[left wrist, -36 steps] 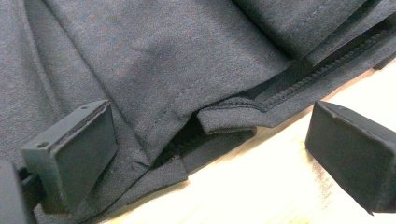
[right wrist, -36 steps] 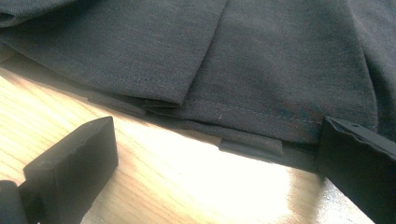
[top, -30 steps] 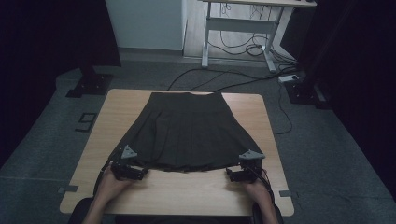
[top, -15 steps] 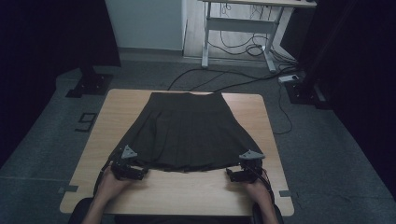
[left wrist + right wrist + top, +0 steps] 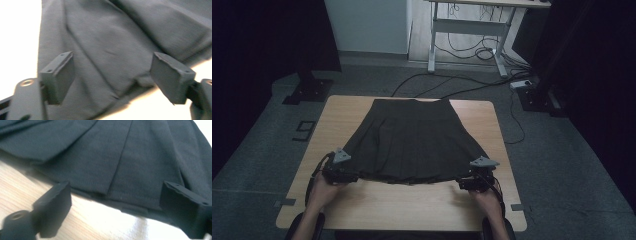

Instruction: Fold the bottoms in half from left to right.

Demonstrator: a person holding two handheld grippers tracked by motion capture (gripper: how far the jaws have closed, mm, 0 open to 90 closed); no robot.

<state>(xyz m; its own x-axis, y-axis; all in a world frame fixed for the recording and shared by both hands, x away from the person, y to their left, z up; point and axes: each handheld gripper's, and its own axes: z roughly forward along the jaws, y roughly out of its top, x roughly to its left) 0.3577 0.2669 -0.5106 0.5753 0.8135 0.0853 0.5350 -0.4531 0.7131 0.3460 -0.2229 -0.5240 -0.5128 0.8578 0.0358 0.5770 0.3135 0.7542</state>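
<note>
A dark pleated skirt [image 5: 412,137] lies spread flat on the wooden table [image 5: 412,210], waistband at the far side and hem toward me. My left gripper [image 5: 343,172] is at the hem's near left corner. Its jaws have just been closing, and skirt cloth [image 5: 107,55] lies between the fingers [image 5: 58,75] without being pinched. At the hem's near right corner sits my right gripper [image 5: 472,181]. Its jaws have also been closing, with the hem edge [image 5: 125,202] between them, pads apart from the fabric.
Bare tabletop runs in front of the hem and along both sides of the skirt. Beyond the table, cables [image 5: 452,82] trail over the floor to a white desk frame [image 5: 467,30]. Black stand bases [image 5: 309,90] flank the far corners.
My left gripper has risen slightly and shifted a bit left at the hem corner. The right gripper has kept its place. The skirt lies as before.
</note>
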